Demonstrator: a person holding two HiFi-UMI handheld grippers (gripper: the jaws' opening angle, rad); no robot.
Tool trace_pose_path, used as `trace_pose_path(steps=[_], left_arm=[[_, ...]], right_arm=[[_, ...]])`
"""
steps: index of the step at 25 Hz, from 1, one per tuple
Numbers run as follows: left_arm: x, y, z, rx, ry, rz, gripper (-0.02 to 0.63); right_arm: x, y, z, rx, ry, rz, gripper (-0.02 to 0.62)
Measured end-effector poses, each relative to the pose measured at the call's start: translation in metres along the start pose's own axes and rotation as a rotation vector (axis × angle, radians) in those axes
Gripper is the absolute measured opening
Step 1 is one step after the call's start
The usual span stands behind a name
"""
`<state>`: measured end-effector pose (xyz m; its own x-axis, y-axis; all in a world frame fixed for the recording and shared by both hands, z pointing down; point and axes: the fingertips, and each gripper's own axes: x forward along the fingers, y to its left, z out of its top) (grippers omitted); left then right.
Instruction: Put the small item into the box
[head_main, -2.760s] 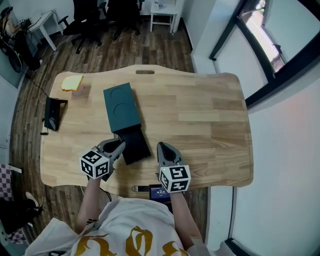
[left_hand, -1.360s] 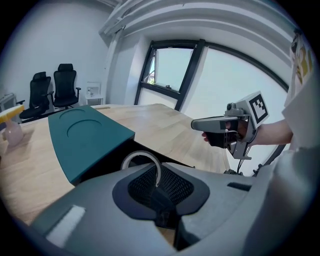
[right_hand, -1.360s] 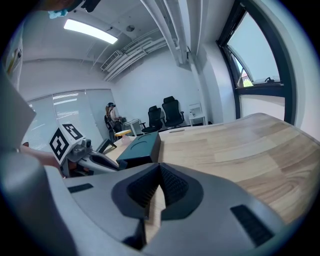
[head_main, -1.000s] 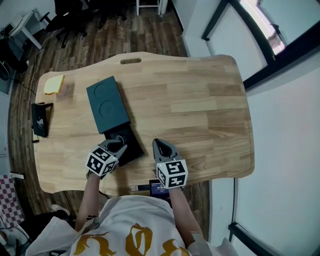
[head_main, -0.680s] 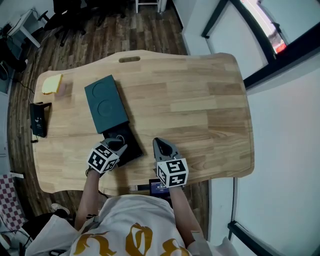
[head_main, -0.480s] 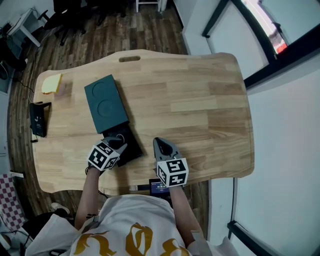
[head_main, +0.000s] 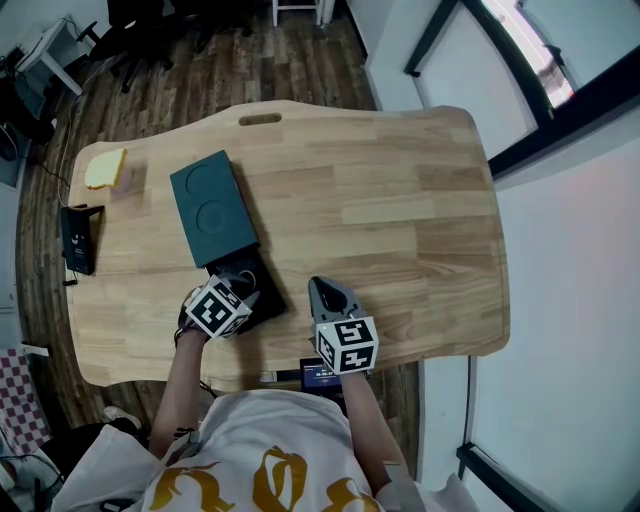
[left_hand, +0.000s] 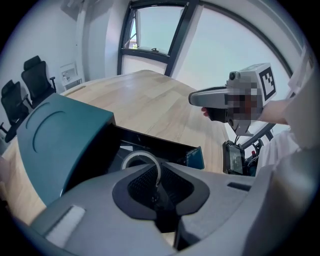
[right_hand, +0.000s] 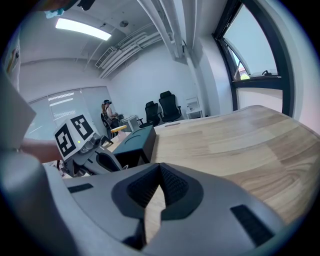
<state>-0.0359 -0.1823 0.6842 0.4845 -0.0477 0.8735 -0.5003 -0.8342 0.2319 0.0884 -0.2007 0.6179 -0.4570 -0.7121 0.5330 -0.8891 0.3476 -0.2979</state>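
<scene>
Inventory, head view, largest first:

- 1 wooden table (head_main: 400, 200).
- 1 teal box (head_main: 212, 210), lying at about 10 o'clock from the table's middle. Its 1 black drawer (head_main: 265, 282) is slid out toward 5 o'clock and open on top.
- 2 grippers, both mine, at the 6 o'clock edge: the left gripper (head_main: 243, 292) over the drawer and the right gripper (head_main: 323, 288) just beside the drawer at its 3 o'clock side, over bare wood.
- 1 black device (head_main: 76, 240) at the 9 o'clock edge.
- 1 yellow piece (head_main: 105, 168) near the corner at 10 o'clock, well apart from the box.
- 1 small pale ring (left_hand: 141, 161).

Left fingers: in the left gripper view my 2 jaws are pressed together on the ring's lower end. The rest of the loop stands up and curls toward 11 o'clock past the tips. The ring is therefore in my grip, directly over the open drawer, with the teal sleeve at 10 o'clock of it. I cannot tell whether the ring touches the drawer floor.

Right fingers: in the right gripper view my 2 jaws meet at the tips, with only a thin slit below them through which the table shows. Nothing sits between them and they touch no object. The box appears at 10 o'clock of them.
</scene>
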Motion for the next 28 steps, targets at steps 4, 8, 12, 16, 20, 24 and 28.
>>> trace_pose_path(steps=[4,8,12,16,20,24,28], left_arm=[[0.006,-0.005,0.0,0.04,0.028,-0.009,0.035],[0.011,-0.007,-0.003,0.069,0.061,-0.007,0.035],[0.013,-0.011,-0.007,0.13,0.125,-0.007,0.035],[0.017,-0.013,-0.01,0.177,0.167,-0.001,0.035],[0.021,-0.012,-0.014,0.218,0.207,0.007,0.035],[0.021,-0.011,-0.015,0.217,0.213,0.0,0.035],[0.02,-0.014,-0.013,0.22,0.214,-0.002,0.035]], right_arm=[[-0.002,-0.001,-0.001,0.002,-0.001,-0.004,0.005],[-0.002,-0.001,-0.002,0.003,0.001,-0.001,0.005],[-0.001,-0.002,-0.006,0.007,0.009,-0.001,0.005],[0.0,-0.001,-0.008,0.011,0.017,0.003,0.005],[0.0,-0.004,-0.009,0.016,0.018,0.001,0.005],[-0.001,-0.004,-0.009,0.016,0.022,-0.002,0.005],[-0.001,-0.003,-0.008,0.01,0.025,-0.001,0.005]])
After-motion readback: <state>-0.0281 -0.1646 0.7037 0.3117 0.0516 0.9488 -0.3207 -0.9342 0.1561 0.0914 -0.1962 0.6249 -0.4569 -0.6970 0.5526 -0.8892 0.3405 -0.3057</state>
